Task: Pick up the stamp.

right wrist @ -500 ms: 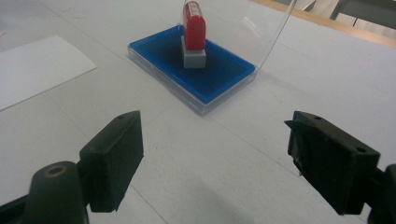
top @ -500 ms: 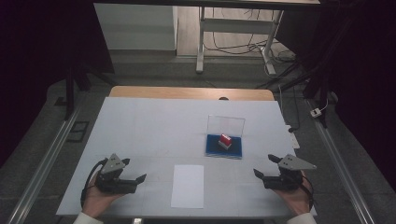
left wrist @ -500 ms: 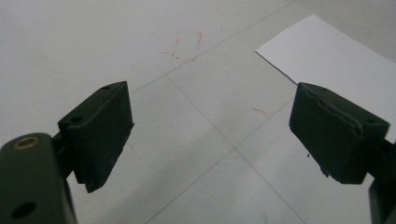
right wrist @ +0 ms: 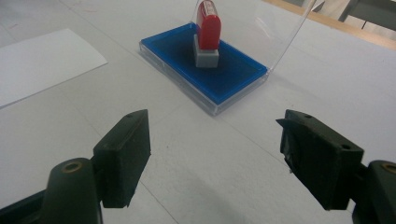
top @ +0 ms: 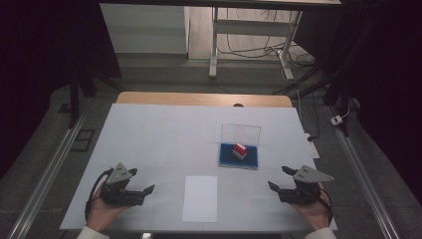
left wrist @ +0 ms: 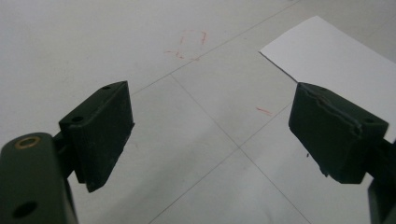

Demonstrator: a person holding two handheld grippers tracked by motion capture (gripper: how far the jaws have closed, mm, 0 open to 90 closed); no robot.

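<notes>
My left gripper (top: 144, 193): jaws apart, empty, near paper sheet (top: 200, 197).
My right gripper (top: 279, 179): jaws wide, empty, facing red stamp (right wrist: 208, 29) on blue ink pad (right wrist: 229, 74).

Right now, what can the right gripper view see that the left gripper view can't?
The right gripper view has the red stamp standing on the blue ink pad, with the clear lid tipped up behind it. The left gripper view has faint red scribbles on the table. Both share the white table, a piece of the white paper and open black fingers holding nothing.
</notes>
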